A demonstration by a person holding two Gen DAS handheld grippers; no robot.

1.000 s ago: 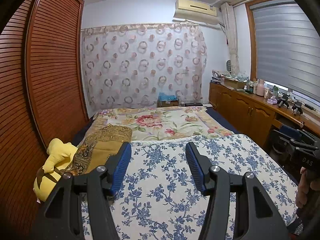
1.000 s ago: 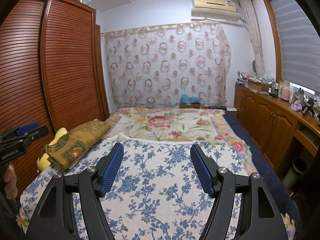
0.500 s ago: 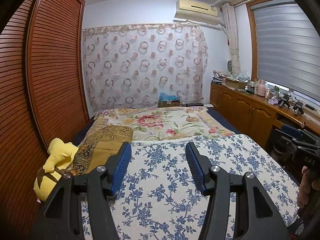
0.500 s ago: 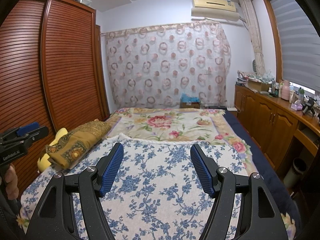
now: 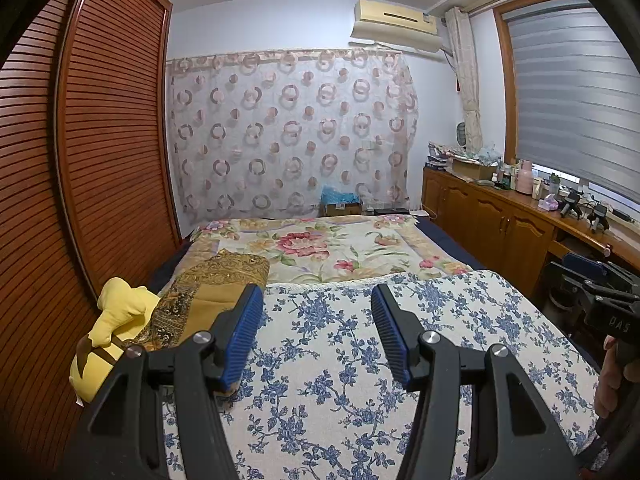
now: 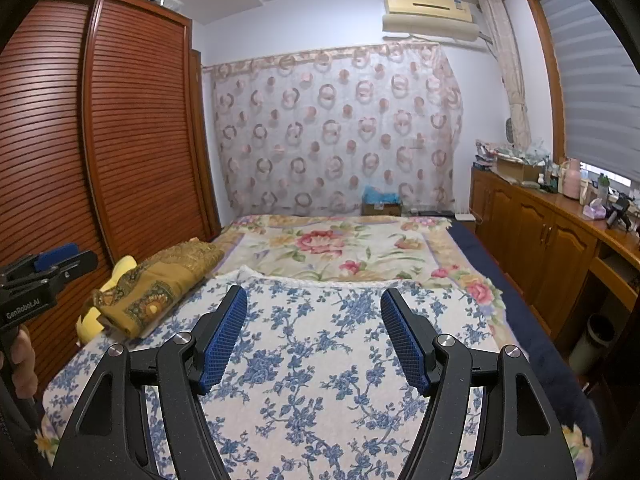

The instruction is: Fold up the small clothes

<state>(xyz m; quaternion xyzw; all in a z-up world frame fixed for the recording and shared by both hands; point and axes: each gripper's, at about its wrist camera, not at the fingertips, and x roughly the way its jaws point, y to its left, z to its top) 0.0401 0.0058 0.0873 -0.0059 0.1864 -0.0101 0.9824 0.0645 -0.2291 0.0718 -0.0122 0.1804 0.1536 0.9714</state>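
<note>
Left wrist view shows my left gripper (image 5: 316, 328) held above the bed, with its jaws apart and nothing between the blue pads (image 5: 242, 336). Under it lies the blue flower cloth (image 5: 340, 360), spread flat over the near part of the bed. Beyond it is the blanket with pink flowers (image 5: 320, 248), which reaches to the curtain with rings (image 5: 288, 132). On the left side of the bed a folded golden-brown cloth (image 5: 208, 292) lies beside the blue flower cloth, and a yellow soft toy (image 5: 112, 328) is just next to it, near the wooden wardrobe (image 5: 100, 140). At the right edge I see my right hand (image 5: 612, 376) on the handle of the other tool.

From the right wrist view, my right gripper (image 6: 314, 330) is also above the blue flower cloth (image 6: 320, 340). Its jaws stand wider apart than the left ones, and they hold nothing. The golden-brown cloth (image 6: 160, 280) is to the left, well apart from the pads. My left hand (image 6: 22, 356) shows at the left edge. The wooden cabinet (image 6: 540, 240) runs along the right wall, with many small things on top. I cannot tell for sure which cloth is the small garment to fold; no gripper touches any cloth
</note>
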